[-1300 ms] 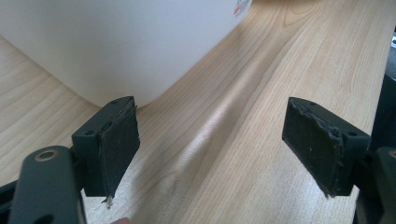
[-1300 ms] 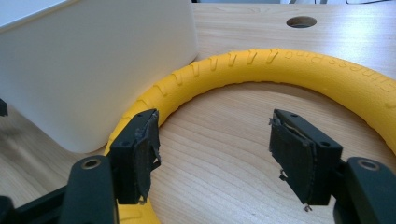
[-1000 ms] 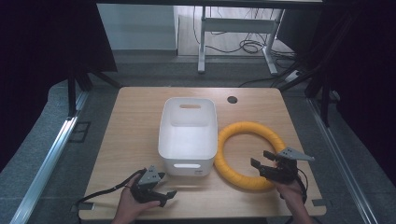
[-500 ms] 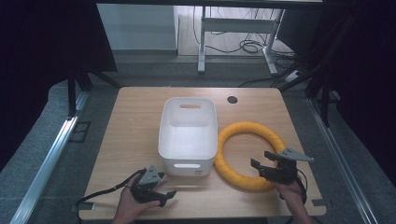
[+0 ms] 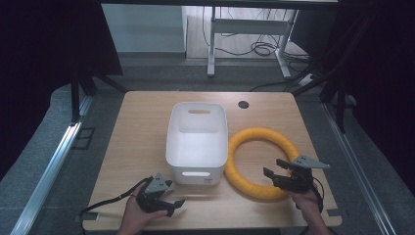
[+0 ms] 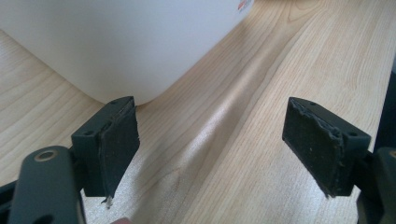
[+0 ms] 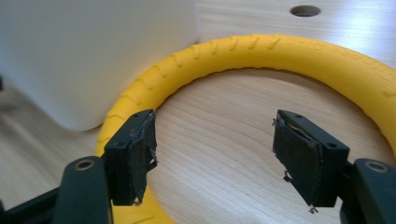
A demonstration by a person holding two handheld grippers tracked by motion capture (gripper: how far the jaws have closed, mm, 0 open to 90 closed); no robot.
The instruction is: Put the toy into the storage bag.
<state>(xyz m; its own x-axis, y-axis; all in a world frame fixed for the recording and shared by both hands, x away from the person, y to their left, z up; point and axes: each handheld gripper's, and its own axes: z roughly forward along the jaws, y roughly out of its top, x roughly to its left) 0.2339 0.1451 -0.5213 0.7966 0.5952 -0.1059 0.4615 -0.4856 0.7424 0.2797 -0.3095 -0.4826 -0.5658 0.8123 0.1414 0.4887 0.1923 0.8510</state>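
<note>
A yellow ring [image 5: 262, 156] lies flat on the wooden table [image 5: 142, 127], touching the right side of a white bin [image 5: 198, 142]. My right gripper [image 5: 274, 168] hovers over the ring's near right part and points left. In the right gripper view the right gripper [image 7: 219, 154] is open; its jaws have just been closing a little, with only bare wood inside the ring [image 7: 261, 51] between them. My left gripper [image 5: 174, 194] rests near the table's front edge, just before the bin's near left corner. In the left gripper view the left gripper [image 6: 215, 149] is open and holds nothing, with the bin [image 6: 121, 42] ahead of it.
A round cable hole [image 5: 243, 104] sits in the table behind the ring. The bin is empty. A metal desk frame [image 5: 244, 29] and cables stand on the floor beyond the table. A black cable [image 5: 112, 200] trails left from the left gripper.
</note>
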